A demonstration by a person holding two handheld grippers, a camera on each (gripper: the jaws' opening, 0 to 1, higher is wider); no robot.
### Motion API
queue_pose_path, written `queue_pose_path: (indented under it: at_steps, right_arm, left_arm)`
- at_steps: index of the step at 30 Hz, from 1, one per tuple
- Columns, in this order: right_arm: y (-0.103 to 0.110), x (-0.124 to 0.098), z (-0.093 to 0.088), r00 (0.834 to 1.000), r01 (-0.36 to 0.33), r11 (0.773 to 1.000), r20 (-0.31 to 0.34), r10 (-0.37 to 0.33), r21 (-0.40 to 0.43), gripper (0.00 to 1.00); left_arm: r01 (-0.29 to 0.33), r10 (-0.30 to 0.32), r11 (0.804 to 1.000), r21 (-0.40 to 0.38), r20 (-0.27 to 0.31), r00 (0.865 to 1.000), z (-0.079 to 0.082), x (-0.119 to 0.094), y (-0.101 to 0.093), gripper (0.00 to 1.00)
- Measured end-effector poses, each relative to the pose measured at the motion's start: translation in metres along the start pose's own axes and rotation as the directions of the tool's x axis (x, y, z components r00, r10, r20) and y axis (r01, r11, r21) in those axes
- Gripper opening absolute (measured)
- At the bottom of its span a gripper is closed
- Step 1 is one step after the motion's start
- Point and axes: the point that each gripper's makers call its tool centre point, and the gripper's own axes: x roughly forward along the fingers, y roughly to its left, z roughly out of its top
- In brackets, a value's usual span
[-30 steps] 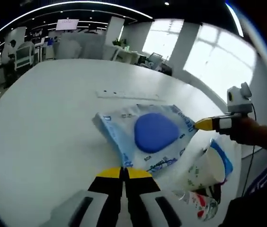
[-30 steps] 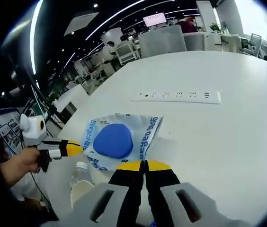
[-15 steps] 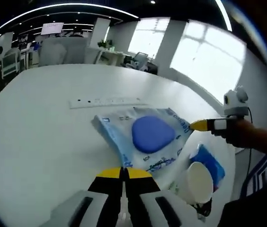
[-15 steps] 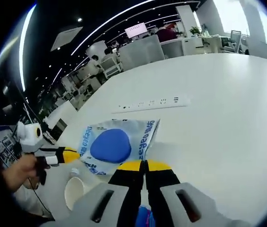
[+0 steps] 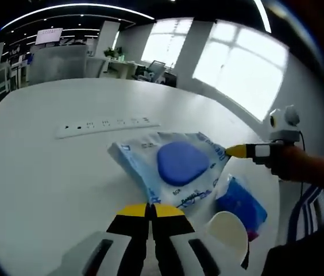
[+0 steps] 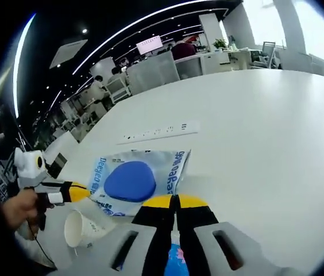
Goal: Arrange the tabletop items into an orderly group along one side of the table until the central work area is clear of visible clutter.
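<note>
A blue-and-white plastic pouch point(image 5: 179, 164) with a blue oval on it is held between both grippers over the white table point(image 5: 47, 172). My left gripper point(image 5: 150, 209) is shut on its near corner. My right gripper point(image 5: 235, 151) reaches in from the right, its yellow tip shut on the opposite corner. In the right gripper view the pouch point(image 6: 132, 180) lies ahead of my right gripper point(image 6: 173, 200), and my left gripper point(image 6: 77, 192) holds its left corner. A white paper cup point(image 5: 228, 231) and a blue packet point(image 5: 240, 201) sit beside the pouch.
A white power strip point(image 5: 107, 123) lies on the table beyond the pouch, also seen as the power strip point(image 6: 161, 131). The cup point(image 6: 79, 227) lies on its side near the table edge. A hand point(image 5: 300, 167) holds the right gripper. Office chairs and desks stand far behind.
Both views have shifted with the hands, the pouch still held at both corners. A bottle seen earlier by the cup has left view; the cup and blue packet now show closer.
</note>
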Motion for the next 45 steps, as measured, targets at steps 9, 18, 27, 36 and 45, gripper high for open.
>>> queue_pose_path:
  at_steps: [9,18,27,36,45]
  right_arm:
    - [-0.02,0.006,-0.002,0.998,0.061,0.996,0.007,-0.06,-0.066,0.0]
    - [-0.013,0.012,-0.011,0.998,0.054,0.995,-0.022,-0.057,-0.089,0.0]
    - [-0.017,0.021,-0.021,0.997,0.049,0.994,-0.059,-0.055,-0.099,0.0]
    - [-0.017,0.023,-0.03,0.996,0.052,0.978,-0.056,-0.064,-0.203,0.0]
    - [-0.01,0.022,-0.017,0.999,0.031,0.981,-0.005,-0.033,-0.189,0.07]
  left_arm:
    - [0.007,-0.007,1.0,0.023,-0.016,1.0,-0.004,0.012,-0.01,0.0]
    - [-0.025,0.026,1.0,0.019,-0.039,0.999,-0.01,0.009,0.0,0.0]
    - [-0.038,0.045,0.996,0.086,-0.076,0.996,-0.021,0.013,0.002,0.02]
    - [-0.066,0.077,0.991,0.116,-0.091,0.993,-0.027,0.013,0.009,0.03]
    - [-0.095,0.102,0.985,0.145,-0.043,0.994,-0.016,0.008,0.017,0.09]
